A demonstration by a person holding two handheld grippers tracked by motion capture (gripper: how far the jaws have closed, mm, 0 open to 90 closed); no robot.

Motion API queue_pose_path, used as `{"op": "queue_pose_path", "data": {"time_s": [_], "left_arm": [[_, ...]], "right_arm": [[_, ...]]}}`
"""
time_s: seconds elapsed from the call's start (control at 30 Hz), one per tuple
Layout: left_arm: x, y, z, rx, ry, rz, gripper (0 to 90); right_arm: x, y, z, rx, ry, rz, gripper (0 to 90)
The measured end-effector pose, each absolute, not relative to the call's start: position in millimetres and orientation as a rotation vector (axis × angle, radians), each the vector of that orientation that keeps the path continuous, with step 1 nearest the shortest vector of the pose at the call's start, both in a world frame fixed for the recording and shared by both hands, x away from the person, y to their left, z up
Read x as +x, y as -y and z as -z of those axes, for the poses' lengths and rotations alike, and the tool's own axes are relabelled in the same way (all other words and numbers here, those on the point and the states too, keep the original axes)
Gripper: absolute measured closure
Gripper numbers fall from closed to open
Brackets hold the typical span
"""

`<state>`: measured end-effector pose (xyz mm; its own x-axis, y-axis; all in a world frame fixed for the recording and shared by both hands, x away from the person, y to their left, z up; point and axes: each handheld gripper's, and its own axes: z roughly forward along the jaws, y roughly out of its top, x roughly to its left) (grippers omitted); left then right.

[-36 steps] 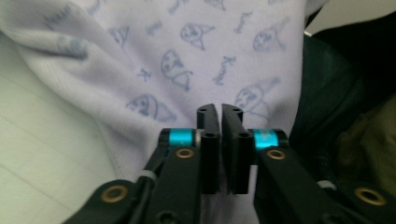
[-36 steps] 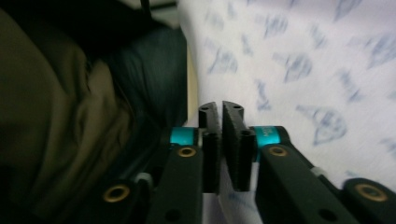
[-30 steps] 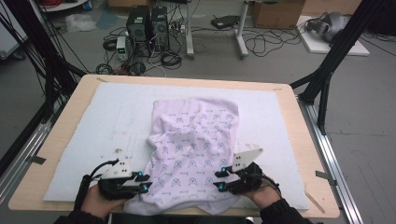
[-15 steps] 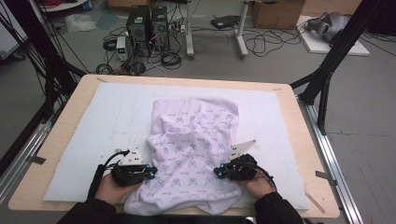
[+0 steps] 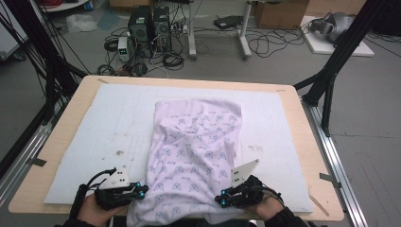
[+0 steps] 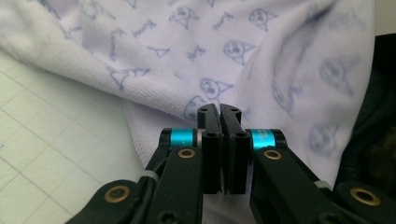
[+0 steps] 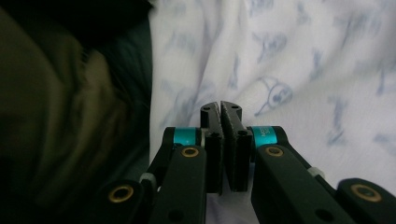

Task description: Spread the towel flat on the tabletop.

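Note:
A pale lilac cloth (image 5: pixel 198 142) with a small printed pattern lies crumpled down the middle of the white mat (image 5: pixel 113 118). Its near end hangs over the table's front edge. My left gripper (image 5: pixel 142 190) is at the cloth's near left corner. In the left gripper view its jaws (image 6: pixel 219 109) are pressed together over the hemmed edge of the cloth (image 6: pixel 261 51). My right gripper (image 5: pixel 218 201) is at the near right corner. The right gripper view shows it (image 7: pixel 219 106) shut too, with cloth (image 7: pixel 299 70) under and beyond its tips.
The mat covers most of a wooden table (image 5: pixel 312 156) with a bare rim. Black frame legs (image 5: pixel 331 71) stand at both sides. Computers (image 5: pixel 149 23) and cables lie on the floor beyond the far edge. A dark sleeve (image 7: pixel 70 116) fills the left of the right gripper view.
Both grippers have drawn back toward the table's front edge and tilted lower. The cloth's near end now hangs farther over that edge; its far end has stayed put.

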<state>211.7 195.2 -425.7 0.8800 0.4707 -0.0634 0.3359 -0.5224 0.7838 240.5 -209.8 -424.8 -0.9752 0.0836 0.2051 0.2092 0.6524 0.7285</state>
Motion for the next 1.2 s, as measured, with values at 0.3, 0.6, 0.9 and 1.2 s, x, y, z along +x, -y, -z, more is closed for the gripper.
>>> {"op": "queue_pose_path", "data": {"time_s": [0.3, 0.6, 0.9, 1.2], "left_arm": [[260, -183, 429, 2.154, -0.659, -0.228, 59.9], [266, -174, 439, 2.22, -0.66, -0.224, 88.0], [232, -197, 437, 2.218, -0.658, -0.226, 88.4], [215, -195, 422, 2.178, -0.582, -0.219, 69.2]], "right_arm": [[287, 214, 426, -0.5, 2.899, 1.246, 61.1], [297, 211, 440, -0.504, 2.888, 1.183, 87.6], [269, 213, 437, -0.396, 2.875, 1.174, 87.7], [248, 220, 419, -0.354, 2.865, 1.296, 72.0]]}}
